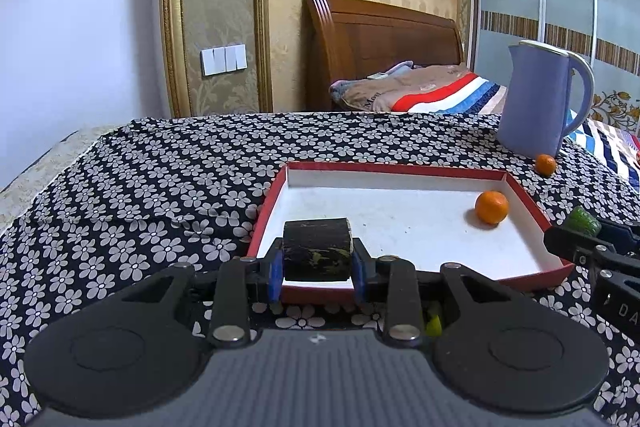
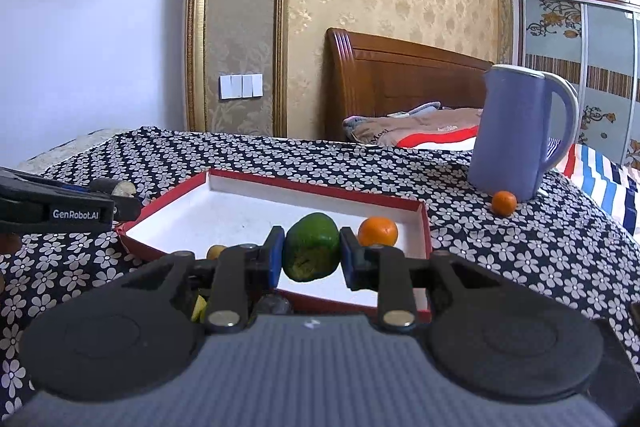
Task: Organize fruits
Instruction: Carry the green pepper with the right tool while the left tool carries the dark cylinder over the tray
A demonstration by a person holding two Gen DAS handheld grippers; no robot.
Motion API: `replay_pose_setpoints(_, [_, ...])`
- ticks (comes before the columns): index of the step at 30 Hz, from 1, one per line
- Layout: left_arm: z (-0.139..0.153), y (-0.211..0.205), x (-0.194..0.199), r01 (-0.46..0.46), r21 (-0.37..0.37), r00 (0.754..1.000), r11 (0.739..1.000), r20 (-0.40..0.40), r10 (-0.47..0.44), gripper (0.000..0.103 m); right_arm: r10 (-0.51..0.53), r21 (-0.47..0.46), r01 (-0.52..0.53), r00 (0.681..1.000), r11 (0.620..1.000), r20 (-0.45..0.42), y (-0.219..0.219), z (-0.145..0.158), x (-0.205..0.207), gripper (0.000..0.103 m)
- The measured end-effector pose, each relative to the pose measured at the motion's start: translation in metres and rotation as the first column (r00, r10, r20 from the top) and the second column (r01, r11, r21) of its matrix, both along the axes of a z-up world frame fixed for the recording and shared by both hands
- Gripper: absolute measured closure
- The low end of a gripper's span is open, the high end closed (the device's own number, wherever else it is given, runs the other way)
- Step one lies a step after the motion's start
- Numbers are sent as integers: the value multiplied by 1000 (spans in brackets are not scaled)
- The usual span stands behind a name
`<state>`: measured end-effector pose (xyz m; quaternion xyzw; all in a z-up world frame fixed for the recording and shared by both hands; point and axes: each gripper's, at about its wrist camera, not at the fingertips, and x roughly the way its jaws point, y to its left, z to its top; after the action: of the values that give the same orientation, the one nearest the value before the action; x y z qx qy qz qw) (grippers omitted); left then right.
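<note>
My left gripper (image 1: 316, 267) is shut on a dark, blackened banana piece (image 1: 317, 249) and holds it over the near left edge of the red tray (image 1: 404, 167). My right gripper (image 2: 308, 259) is shut on a green fruit (image 2: 312, 247) over the tray's (image 2: 316, 189) near edge. An orange (image 1: 492, 207) lies inside the tray at the right; it also shows in the right wrist view (image 2: 378, 231). A second, smaller orange (image 1: 545, 164) lies on the cloth beside the jug, also in the right wrist view (image 2: 504, 203). The right gripper with its green fruit (image 1: 584, 221) shows at the right edge of the left wrist view.
A blue jug (image 1: 540, 99) stands at the far right of the table, on the black floral cloth (image 1: 180, 167). Small yellowish fruits (image 2: 216, 251) lie below my right gripper, partly hidden. A bed with a wooden headboard (image 1: 380, 51) is behind the table.
</note>
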<state>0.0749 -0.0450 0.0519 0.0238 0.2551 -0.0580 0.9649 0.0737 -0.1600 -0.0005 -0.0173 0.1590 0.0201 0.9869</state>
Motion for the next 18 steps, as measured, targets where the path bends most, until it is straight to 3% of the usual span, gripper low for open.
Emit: replay_pose_setpoints(18, [-1, -23, 30, -15, 45, 1000, 999, -16, 16, 71, -4, -9, 4, 1000, 1000, -25, -5, 7, 32, 76])
